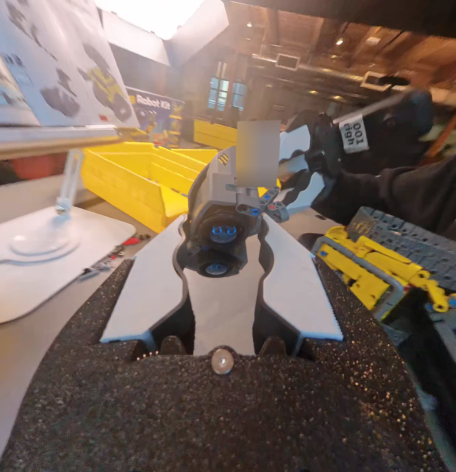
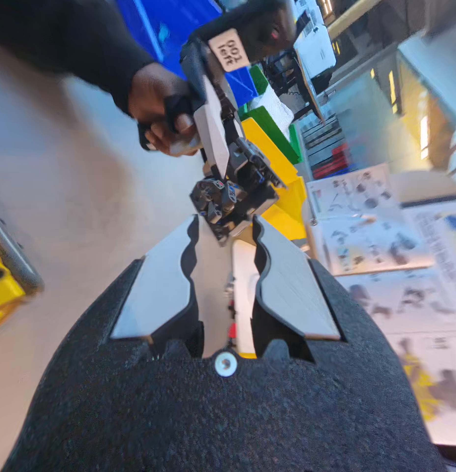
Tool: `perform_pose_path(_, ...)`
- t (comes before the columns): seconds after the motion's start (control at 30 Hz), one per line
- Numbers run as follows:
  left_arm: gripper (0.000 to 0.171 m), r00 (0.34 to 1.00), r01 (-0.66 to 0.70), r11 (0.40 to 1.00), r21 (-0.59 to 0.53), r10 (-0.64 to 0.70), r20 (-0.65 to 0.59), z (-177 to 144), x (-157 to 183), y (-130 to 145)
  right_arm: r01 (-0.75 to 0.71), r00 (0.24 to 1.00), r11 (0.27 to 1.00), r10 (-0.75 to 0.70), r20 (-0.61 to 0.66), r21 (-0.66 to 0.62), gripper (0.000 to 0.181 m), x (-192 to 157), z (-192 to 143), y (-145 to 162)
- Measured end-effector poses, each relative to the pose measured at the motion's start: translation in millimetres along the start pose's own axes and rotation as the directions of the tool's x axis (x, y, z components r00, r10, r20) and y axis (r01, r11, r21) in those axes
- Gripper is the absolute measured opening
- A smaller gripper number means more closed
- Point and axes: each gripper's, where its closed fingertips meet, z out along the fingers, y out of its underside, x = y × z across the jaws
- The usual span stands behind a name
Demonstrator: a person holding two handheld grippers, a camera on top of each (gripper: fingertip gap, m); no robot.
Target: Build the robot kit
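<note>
My left gripper (image 1: 223, 229) is shut on a grey and black brick assembly (image 1: 216, 194) with blue pins and holds it above the table. Short grey beams with blue and red pins stick out on its right side (image 1: 270, 204). My right gripper (image 2: 225, 219) is open; its tips flank the lower end of the assembly (image 2: 229, 201) without closing on it. In the left wrist view the right gripper (image 1: 285, 178) comes in from the right, next to those beams. In the right wrist view the left gripper (image 2: 221, 168) reaches down from above, in a person's hand (image 2: 160, 115).
Yellow bins (image 1: 135, 173) stand behind the assembly. Instruction sheets (image 1: 63, 76) lean on a clear stand with a white base (image 1: 43, 255). A yellow and grey model (image 1: 362, 268) lies by a grey perforated plate (image 1: 413, 242). Small loose parts (image 1: 114, 255) lie on the table. Blue (image 2: 170, 25) and green bins (image 2: 273, 127) stand farther off. Across from one pair of fingers to the other is roughly 4 cm. My right gripper's tips are some 15 cm from the grey perforated plate (image 1: 413, 242).
</note>
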Motion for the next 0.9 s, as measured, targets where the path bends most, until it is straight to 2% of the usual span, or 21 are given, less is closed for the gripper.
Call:
perform_pose_path(0.07,0.052,0.983,-0.156,0.988,0.010,0.155,0.095,-5.6,-2.1,-10.6,-0.254,0.966,0.966,0.251,0.055,0.052,0.050,-1.4,-3.3,-0.9)
perform_pose_path(0.13,0.052,0.954,-0.268,0.963,0.016,0.262,0.148,-8.0,2.2,-21.2,-0.401,0.915,0.910,0.395,0.075,0.104,0.046,-0.4,-3.6,-4.5)
perform_pose_path(0.17,0.052,0.934,-0.318,0.948,0.011,0.312,0.173,-8.3,4.4,-24.6,-0.441,0.897,0.887,0.434,0.081,0.134,0.038,-0.1,-3.3,-8.6)
perform_pose_path(0.27,0.052,0.867,-0.446,0.895,-0.022,0.438,0.236,-8.2,9.3,-29.6,-0.477,0.878,0.855,0.472,0.077,0.203,0.025,3.1,-2.7,-21.6)
perform_pose_path(0.37,0.052,0.824,-0.506,0.862,-0.030,0.494,0.276,-11.3,10.5,-35.2,-0.440,0.896,0.878,0.443,0.032,0.187,0.023,6.0,0.7,-21.2)
perform_pose_path(0.5,0.052,0.774,-0.570,0.821,-0.037,0.551,0.313,-13.7,12.5,-41.4,-0.495,0.866,0.847,0.500,0.026,0.193,0.024,10.5,1.5,-23.4)
perform_pose_path(0.57,0.052,0.748,-0.601,0.798,-0.046,0.582,0.321,-13.5,14.6,-42.4,-0.573,0.819,0.801,0.568,0.082,0.176,0.036,6.7,4.9,-23.5)
perform_pose_path(0.63,0.052,0.715,-0.636,0.769,-0.062,0.618,0.327,-12.1,17.1,-42.0,-0.692,0.722,0.702,0.671,0.170,0.166,0.051,4.8,8.4,-25.4)
perform_pose_path(0.67,0.052,0.703,-0.649,0.757,-0.068,0.632,0.328,-11.3,18.5,-41.8,-0.738,0.674,0.655,0.707,0.214,0.163,0.053,4.0,9.3,-27.1)
perform_pose_path(0.77,0.052,0.679,-0.676,0.733,-0.075,0.659,0.324,-9.5,22.7,-41.2,-0.792,0.607,0.596,0.749,0.264,0.131,0.038,0.7,15.6,-26.1)
perform_pose_path(0.8,0.052,0.674,-0.681,0.729,-0.074,0.663,0.325,-9.6,23.4,-41.3,-0.793,0.608,0.594,0.751,0.259,0.139,0.032,2.7,16.5,-24.6)
perform_pose_path(0.9,0.052,0.683,-0.670,0.738,-0.079,0.654,0.324,-9.8,21.2,-39.3,-0.787,0.615,0.598,0.740,0.271,0.153,0.031,3.5,16.2,-23.1)
